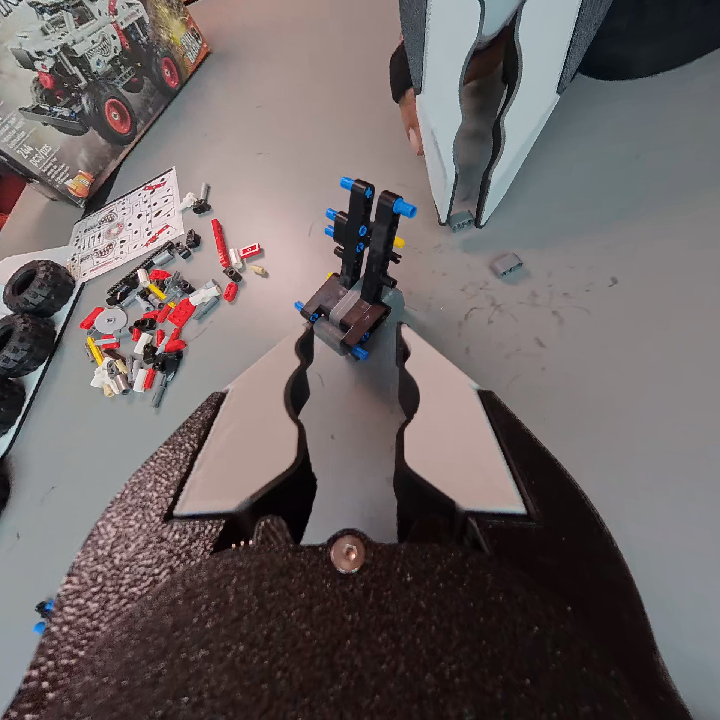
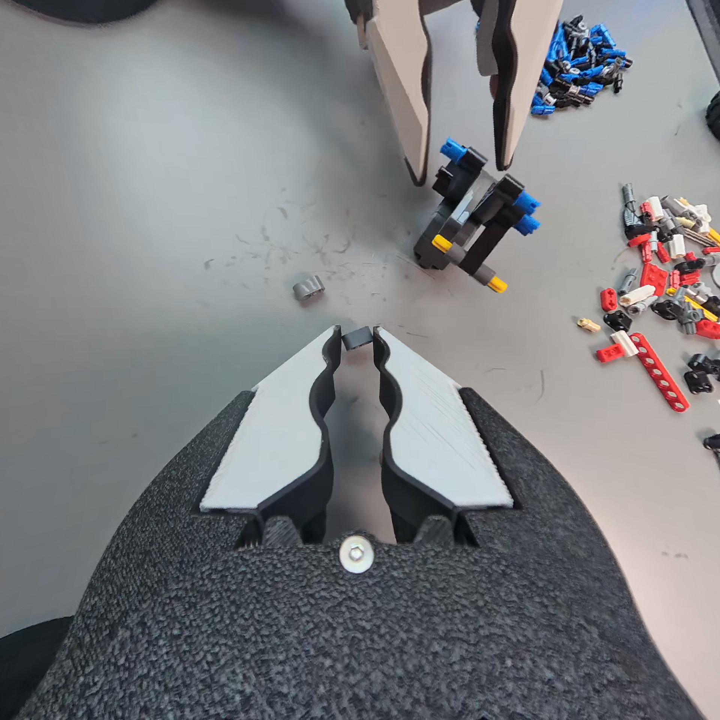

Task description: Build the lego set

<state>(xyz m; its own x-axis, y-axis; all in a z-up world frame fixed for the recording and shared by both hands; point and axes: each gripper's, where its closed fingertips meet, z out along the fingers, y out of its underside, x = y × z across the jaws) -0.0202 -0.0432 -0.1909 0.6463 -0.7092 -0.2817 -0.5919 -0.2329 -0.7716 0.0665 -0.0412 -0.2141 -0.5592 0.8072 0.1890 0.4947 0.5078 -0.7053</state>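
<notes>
A partly built assembly [image 1: 362,249] of black beams, blue pins and a grey and brown base stands on the grey table; it also shows in the right wrist view [image 2: 471,218]. My left gripper [image 1: 354,329] is open, its jaws wide on either side of the assembly's near end; I cannot tell if they touch it. My right gripper [image 2: 356,331] is shut on a small grey two-hole piece [image 2: 356,337], low over the table to the right of the assembly. A second small grey piece [image 2: 309,290] lies loose on the table between them.
A pile of loose red, black, white and yellow pieces [image 1: 148,323] lies left of the assembly, with a sticker sheet [image 1: 128,230], black tyres [image 1: 35,288] and the set's box [image 1: 89,78] behind. A heap of blue and black pins [image 2: 580,66] lies beyond the left gripper [image 2: 461,173]. About 10 cm separates my left fingertips from my right.
</notes>
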